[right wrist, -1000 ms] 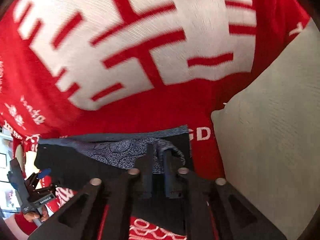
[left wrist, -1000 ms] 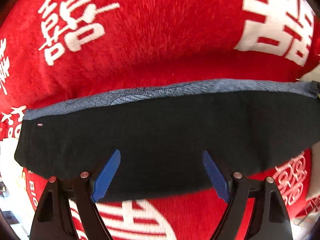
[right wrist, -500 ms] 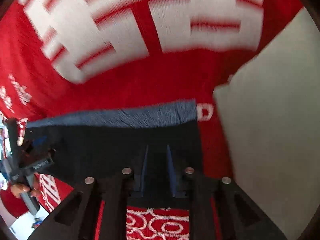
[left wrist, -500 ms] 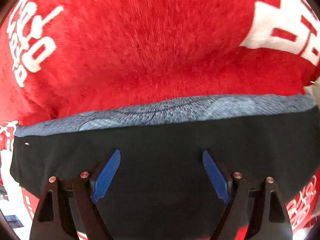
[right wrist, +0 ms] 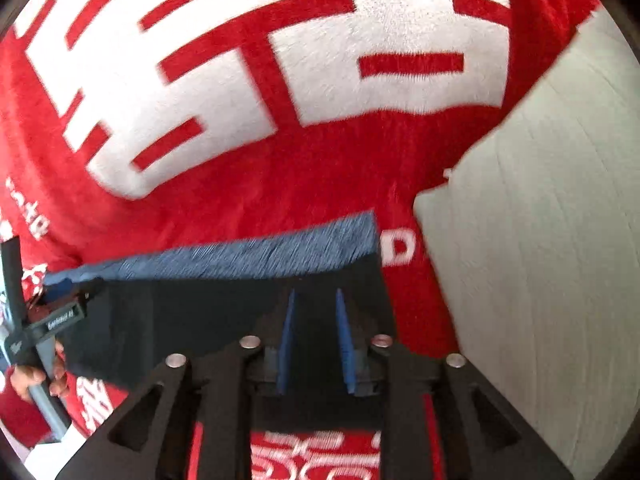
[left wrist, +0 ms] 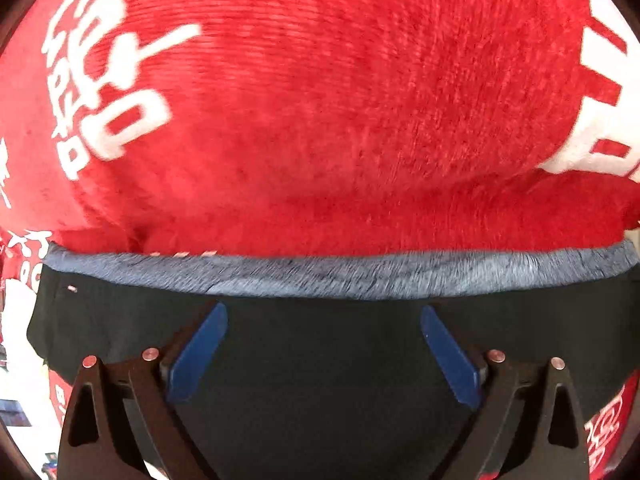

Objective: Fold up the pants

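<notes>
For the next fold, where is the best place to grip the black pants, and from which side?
Probably grip the pants at the right end of the grey-blue edge band, coming from above: that corner lies flat and free on the red blanket.

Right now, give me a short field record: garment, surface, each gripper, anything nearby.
garment: dark pants folded, grey-blue band along the far edge
surface: red blanket with white lettering
left gripper: open over the pants, jaws just opened wider, nothing gripped
right gripper: jaws narrow, just opening, over the pants' right end, pads clear of cloth
nearby: grey pillow at the right
</notes>
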Demonstrator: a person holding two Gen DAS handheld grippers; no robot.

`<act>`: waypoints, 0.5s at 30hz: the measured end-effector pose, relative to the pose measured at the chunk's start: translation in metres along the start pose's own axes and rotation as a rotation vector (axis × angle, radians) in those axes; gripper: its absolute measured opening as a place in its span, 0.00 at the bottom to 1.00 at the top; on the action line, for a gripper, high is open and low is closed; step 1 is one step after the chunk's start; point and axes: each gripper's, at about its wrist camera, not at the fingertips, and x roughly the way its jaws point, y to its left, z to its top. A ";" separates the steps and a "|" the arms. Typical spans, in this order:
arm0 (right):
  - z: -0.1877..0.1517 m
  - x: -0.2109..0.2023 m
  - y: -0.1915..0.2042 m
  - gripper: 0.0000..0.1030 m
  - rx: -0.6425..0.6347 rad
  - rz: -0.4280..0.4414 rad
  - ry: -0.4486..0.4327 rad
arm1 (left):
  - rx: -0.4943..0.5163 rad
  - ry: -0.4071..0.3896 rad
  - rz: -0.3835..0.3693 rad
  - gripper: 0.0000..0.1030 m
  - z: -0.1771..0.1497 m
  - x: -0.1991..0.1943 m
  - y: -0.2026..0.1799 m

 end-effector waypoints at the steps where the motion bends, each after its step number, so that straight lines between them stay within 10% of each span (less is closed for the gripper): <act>1: -0.006 -0.002 0.003 0.38 -0.006 0.006 0.005 | -0.001 0.003 -0.001 0.96 -0.002 -0.002 0.002; 13: -0.058 0.001 0.053 0.42 -0.049 0.103 0.055 | -0.023 0.017 -0.041 0.95 -0.046 -0.010 0.042; 15: -0.062 0.003 0.065 0.44 -0.050 0.123 0.064 | -0.022 0.022 -0.038 0.78 -0.053 -0.010 0.070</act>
